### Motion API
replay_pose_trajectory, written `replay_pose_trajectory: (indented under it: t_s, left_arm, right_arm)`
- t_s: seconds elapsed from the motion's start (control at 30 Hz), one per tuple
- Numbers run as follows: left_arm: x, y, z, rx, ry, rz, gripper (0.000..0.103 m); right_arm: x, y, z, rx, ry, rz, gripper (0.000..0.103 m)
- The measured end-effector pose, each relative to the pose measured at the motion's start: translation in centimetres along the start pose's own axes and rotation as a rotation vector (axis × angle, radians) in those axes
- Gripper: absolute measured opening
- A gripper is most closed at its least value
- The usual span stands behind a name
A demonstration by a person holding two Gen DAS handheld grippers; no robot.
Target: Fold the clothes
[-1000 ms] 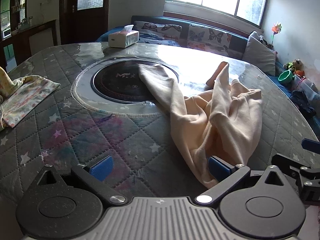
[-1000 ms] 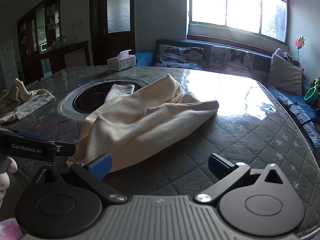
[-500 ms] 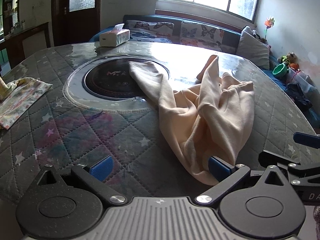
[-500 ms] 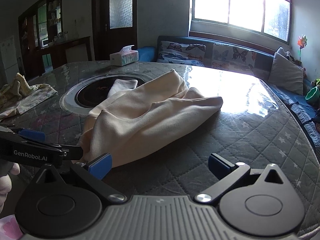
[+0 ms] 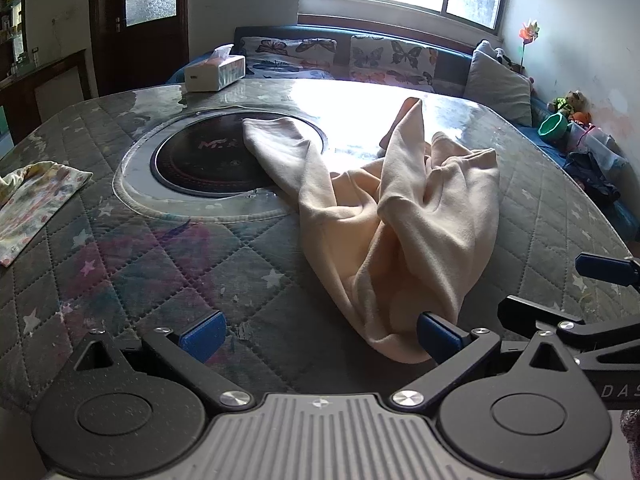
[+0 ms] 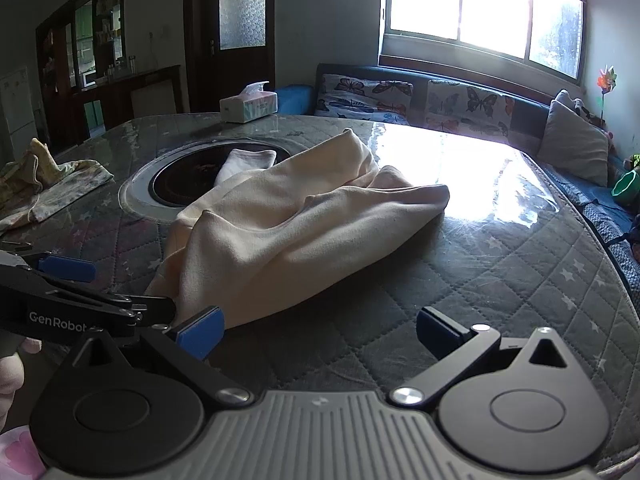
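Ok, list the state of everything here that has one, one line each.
Left tool: open, holding nothing, one pad beside the garment's near end.
Right tool: open, holding nothing.
Garment: unfolded, crumpled in a heap, one end lying on the hob.
Hob: partly covered by the garment.
Floral cloth: lying loose at the table edge.
Tissue box: open, a tissue sticking out.
Door: shut.

A crumpled cream cotton garment (image 5: pixel 404 216) lies on a round quilted grey table (image 5: pixel 160 264), one end draped over the table's round black inset hob (image 5: pixel 200 156). Behind the hob sits a white rectangular tissue box (image 5: pixel 215 69); a floral cloth (image 5: pixel 36 200) lies at the left edge.
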State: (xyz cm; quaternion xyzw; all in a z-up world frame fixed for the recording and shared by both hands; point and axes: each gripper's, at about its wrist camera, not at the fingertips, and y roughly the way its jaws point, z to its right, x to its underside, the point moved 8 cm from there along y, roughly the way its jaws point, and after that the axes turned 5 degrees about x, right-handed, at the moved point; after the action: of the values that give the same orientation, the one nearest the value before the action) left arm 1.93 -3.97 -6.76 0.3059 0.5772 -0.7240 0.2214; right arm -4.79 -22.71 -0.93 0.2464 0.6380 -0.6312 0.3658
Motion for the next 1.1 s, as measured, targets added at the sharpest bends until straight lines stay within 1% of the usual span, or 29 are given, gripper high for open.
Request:
replay_pose_trajectory:
  t_s: [1.1]
  left_arm:
    - [0.2, 0.9, -0.3, -0.016, 0.005, -0.036, 0.103]
  right_arm:
    - [0.1, 1.1, -0.3, -0.005, -0.004, -0.034, 0.103]
